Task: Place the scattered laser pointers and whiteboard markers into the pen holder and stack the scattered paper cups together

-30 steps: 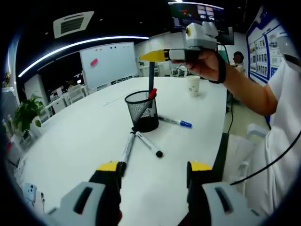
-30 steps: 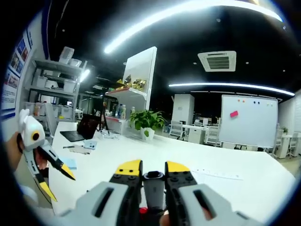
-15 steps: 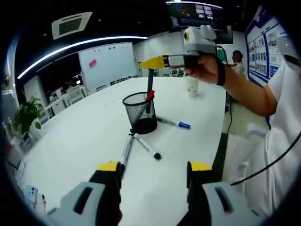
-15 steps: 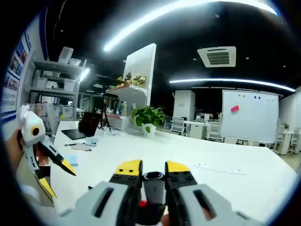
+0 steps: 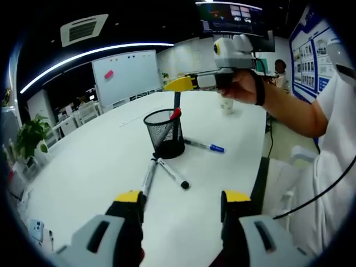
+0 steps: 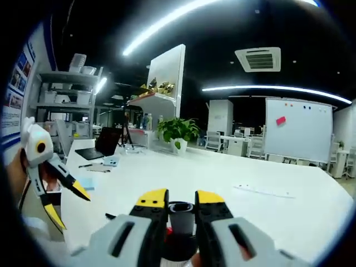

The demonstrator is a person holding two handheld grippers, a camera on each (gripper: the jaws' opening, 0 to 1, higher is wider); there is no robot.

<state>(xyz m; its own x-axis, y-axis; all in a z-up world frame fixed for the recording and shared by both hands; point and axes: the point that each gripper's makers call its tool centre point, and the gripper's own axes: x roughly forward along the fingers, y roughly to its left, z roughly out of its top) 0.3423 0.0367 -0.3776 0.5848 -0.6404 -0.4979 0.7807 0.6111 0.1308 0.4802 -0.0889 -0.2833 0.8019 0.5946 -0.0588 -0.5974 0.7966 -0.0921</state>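
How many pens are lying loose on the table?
3: two black-capped pens meeting in a V before the black mesh pen holder, one blue-capped marker to its right. Others could lie hidden behind it.

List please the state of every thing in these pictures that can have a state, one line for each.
Right gripper: shut on a dark marker, above the pen holder.
Dark marker: upright, lower end inside the holder.
Pen holder: upright.
Left gripper: open, empty.
Blue-capped marker: lying on the table.
Two black-capped markers: lying by the holder.
Paper cup: upright.
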